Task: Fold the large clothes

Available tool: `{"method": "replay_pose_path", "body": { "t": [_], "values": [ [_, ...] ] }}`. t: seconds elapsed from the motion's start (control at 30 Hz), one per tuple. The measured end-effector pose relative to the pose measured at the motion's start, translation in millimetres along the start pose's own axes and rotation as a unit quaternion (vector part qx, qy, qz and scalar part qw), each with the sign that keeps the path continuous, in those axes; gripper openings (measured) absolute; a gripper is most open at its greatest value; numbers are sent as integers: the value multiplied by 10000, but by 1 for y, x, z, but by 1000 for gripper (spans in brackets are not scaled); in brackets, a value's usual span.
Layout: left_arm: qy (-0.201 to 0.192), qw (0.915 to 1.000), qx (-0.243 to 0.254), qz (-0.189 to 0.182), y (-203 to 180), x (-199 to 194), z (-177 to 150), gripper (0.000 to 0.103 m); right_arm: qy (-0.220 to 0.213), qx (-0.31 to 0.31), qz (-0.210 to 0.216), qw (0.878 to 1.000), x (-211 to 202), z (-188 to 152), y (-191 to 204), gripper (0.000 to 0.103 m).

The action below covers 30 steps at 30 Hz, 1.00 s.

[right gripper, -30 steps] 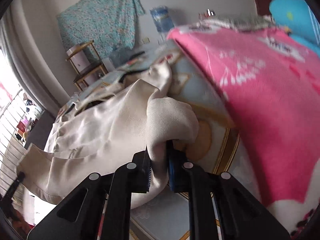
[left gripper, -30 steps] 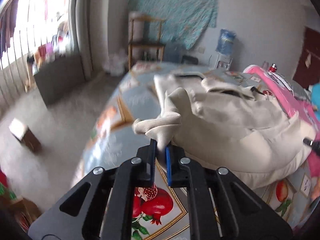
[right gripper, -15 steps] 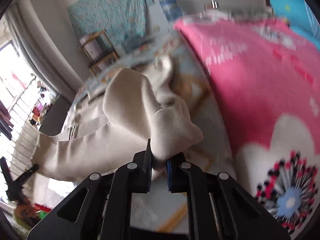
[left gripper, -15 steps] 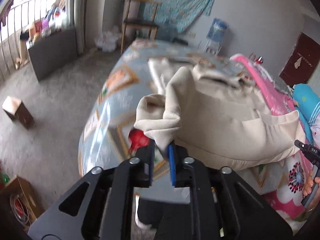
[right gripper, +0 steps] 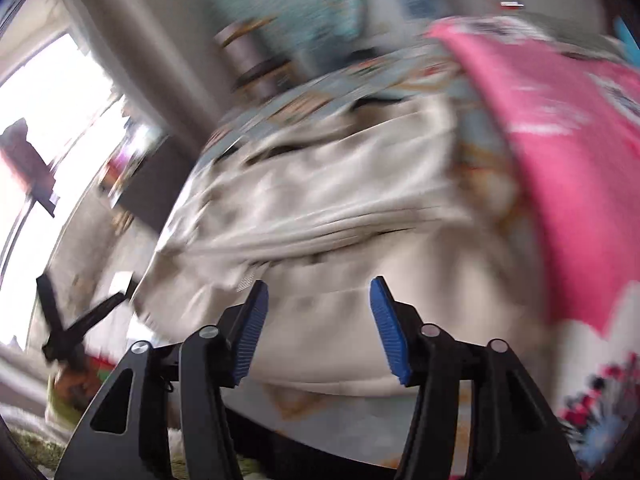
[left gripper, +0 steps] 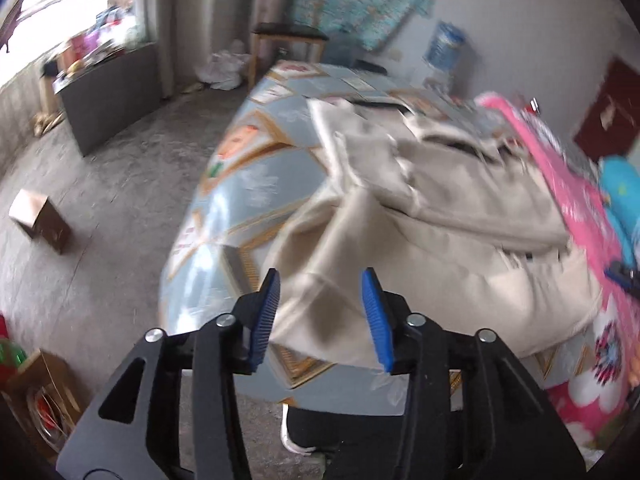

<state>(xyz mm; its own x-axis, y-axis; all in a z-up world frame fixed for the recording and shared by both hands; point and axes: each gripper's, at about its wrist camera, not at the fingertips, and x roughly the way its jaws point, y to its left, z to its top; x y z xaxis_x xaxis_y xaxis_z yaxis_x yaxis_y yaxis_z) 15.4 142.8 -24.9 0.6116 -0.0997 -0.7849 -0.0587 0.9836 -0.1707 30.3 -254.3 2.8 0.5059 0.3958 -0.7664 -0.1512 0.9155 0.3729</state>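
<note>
the step in hand looks like the release at the end of a fold: both tools are letting go of a cream jacket (left gripper: 460,240) that lies heaped on the bed (left gripper: 256,168), across the centre and right of the left wrist view. the left tool (left gripper: 320,316) sits at the lower centre of that view with its jaws opening; the near hem of the jacket shows in the gap between them, but the blue ribbed pads (left gripper: 266,312) stand clear of the cloth on both sides. the right tool (right gripper: 320,324), low in the centre of the right wrist view, is likewise opening, and the cream cloth there lies beyond and below its pads rather than pressed by them. that view is heavily blurred, so fine detail is lost.

the jacket is a soft, matte, thick-looking fabric with a zip line and a dark lining showing near the collar at the upper middle. it is still lumpy, with loose ridges and a bulging near edge. the next move likely calls for finding a fresh edge or sleeve, pinching it cleanly through one layer, and flattening the bulk.

the bed cover is smooth, pale blue with gold-framed printed panels. a pink blanket (left gripper: 560,168) lies along the right, touching the jacket's far side.
</note>
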Motion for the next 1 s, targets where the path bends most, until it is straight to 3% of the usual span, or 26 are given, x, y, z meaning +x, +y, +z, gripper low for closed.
{"method": "replay_pose_path", "body": {
  "t": [0.13, 0.2, 0.33, 0.37, 0.47, 0.8, 1.0],
  "values": [
    [182, 9970, 657, 353, -34, 31, 6, 43, 683, -1215, -131, 9902, 67, 0, 70, 55],
    [231, 9960, 747, 437, -38, 40, 10, 43, 802, -1509, -274, 9849, 83, -4, 85, 55],
    [330, 9955, 746, 485, -36, 56, 17, 42, 952, -1781, -171, 9792, 100, -5, 102, 55],
    [320, 9957, 727, 480, -35, 59, 18, 37, 996, -1821, -199, 9780, 105, -5, 104, 55],
    [358, 9962, 644, 463, -28, 64, 18, 27, 1090, -1848, -290, 9763, 114, -9, 104, 55],
    [356, 9968, 582, 411, -24, 66, 20, 27, 936, -1510, -282, 9837, 101, -5, 97, 55],
    [432, 9964, 593, 426, -24, 65, 21, 27, 846, -1121, -90, 9900, 88, -4, 84, 71]
  ]
}}
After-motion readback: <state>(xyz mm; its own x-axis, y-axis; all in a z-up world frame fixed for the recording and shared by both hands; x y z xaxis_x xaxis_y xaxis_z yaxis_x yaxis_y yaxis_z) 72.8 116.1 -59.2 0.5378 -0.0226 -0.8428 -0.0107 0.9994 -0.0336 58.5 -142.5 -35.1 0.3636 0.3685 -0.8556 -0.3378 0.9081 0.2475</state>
